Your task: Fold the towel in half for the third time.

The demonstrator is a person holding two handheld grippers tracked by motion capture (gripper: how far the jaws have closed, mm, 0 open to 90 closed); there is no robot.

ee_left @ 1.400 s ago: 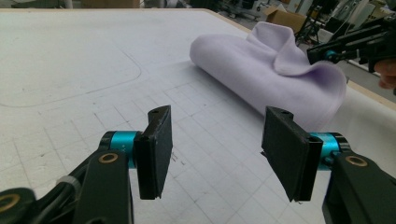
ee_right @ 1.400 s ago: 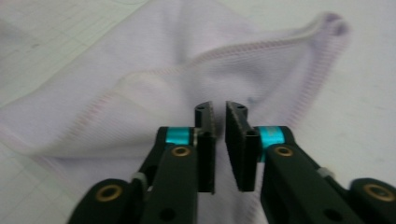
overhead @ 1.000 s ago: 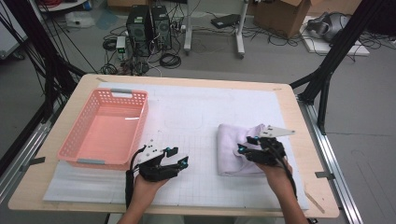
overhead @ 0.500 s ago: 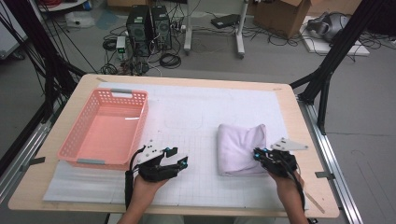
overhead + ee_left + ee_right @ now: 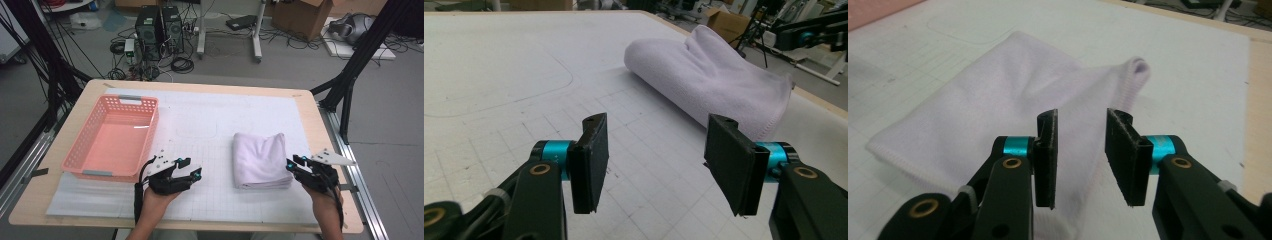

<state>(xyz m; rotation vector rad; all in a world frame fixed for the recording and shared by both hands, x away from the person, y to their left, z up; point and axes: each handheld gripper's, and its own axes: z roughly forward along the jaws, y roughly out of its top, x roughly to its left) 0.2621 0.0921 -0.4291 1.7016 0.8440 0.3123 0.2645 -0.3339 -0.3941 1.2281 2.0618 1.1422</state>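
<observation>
Lilac cloth (image 5: 262,160), folded into a thick pad, lies flat on the white mat (image 5: 210,125) at about 4 o'clock on the desk (image 5: 305,100), folded edge toward the person. Right gripper (image 5: 297,167) sits just beside the cloth's near right corner, at the cloth's 4 o'clock. Its jaws have just been opening and now stand a little apart with nothing clamped; in the right gripper view the cloth (image 5: 998,115) lies beyond and under the gap, untouched by the pads. Judgement: the folding looks finished and this gripper has let go, placed low at the corner for a fresh pinch or a withdrawal.

Left gripper (image 5: 192,172) rests at 6 o'clock on the desk, well apart from the cloth, jaws apart and empty; in its own view the cloth (image 5: 714,85) shows ahead at 1 o'clock. It appears parked, waiting.

Pink basket (image 5: 80,155) stands empty at 9 o'clock, near the left gripper, a likely destination for the cloth.
</observation>
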